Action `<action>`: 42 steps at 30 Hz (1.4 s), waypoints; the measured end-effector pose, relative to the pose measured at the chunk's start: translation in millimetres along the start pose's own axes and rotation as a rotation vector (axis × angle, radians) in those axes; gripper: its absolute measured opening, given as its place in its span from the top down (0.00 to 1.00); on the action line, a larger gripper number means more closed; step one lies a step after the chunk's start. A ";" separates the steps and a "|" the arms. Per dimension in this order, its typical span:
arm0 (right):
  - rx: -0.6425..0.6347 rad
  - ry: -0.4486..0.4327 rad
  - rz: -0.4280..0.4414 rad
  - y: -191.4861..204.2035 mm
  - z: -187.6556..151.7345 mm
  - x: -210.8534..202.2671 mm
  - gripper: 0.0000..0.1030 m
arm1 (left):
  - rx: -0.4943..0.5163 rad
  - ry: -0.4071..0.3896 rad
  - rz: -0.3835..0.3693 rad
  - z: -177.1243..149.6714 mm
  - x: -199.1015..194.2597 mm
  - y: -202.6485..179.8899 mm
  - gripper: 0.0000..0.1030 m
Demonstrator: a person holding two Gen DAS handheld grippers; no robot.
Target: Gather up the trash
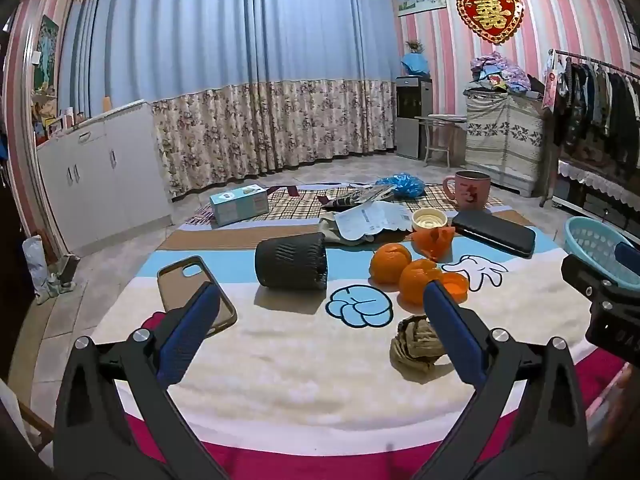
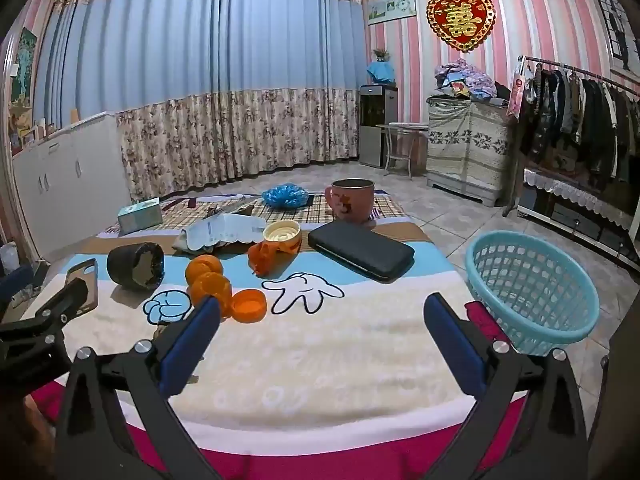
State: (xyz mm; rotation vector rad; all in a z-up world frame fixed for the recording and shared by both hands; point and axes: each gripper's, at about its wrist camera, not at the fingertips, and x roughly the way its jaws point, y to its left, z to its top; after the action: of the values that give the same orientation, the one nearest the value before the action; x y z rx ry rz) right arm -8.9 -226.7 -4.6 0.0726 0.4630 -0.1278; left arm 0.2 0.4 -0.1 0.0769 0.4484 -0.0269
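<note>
My left gripper (image 1: 320, 300) stands open over the near part of the blanket, nothing between its blue pads. A crumpled brown paper ball (image 1: 416, 342) lies just left of its right finger. Beyond are two oranges (image 1: 390, 263), an orange cap (image 1: 456, 285), orange peel (image 1: 434, 240) and a crumpled leaflet (image 1: 370, 222). My right gripper (image 2: 320, 302) is open too, empty, above bare blanket. A turquoise basket (image 2: 532, 284) sits at the blanket's right edge, beside the right finger. The orange cap (image 2: 250, 305) and oranges (image 2: 210, 280) lie by its left finger.
A black cup (image 1: 291, 262) lies on its side. A phone case (image 1: 192, 292), a black wallet (image 1: 494, 232), a pink mug (image 1: 470, 190), a tissue box (image 1: 239, 204), a yellow lid (image 1: 429, 220) and a blue plastic bag (image 1: 400, 186) also sit on the blanket (image 1: 280, 360).
</note>
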 end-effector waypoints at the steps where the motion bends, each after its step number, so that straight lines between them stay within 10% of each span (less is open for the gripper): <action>1: -0.002 -0.001 0.000 0.2 0.0 0.1 0.04 | -0.008 -0.006 0.001 0.0 -0.5 0.7 0.05; 42: -0.010 -0.048 -0.018 -1.8 3.1 -7.1 0.04 | 0.004 -0.020 0.014 0.2 -1.3 1.2 0.05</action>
State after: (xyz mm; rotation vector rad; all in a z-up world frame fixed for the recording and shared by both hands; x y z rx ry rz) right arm -14.1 -228.1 1.2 0.0553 0.4165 -0.1449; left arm -0.7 1.5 0.7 0.0834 0.4277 -0.0150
